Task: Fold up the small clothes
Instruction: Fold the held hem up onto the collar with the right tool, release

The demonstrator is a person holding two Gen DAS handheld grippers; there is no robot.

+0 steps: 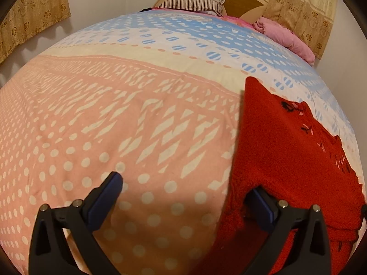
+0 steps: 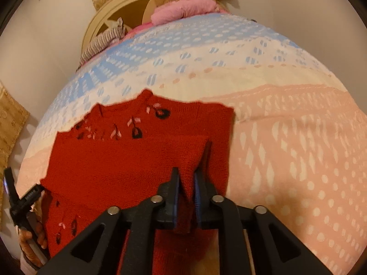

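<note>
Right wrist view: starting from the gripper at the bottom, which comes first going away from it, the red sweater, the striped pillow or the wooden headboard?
1. The red sweater, pinched in the right gripper itself, low in the middle.
2. The striped pillow, at the far end of the bed, upper left.
3. The wooden headboard, just behind the pillow against the wall.
</note>
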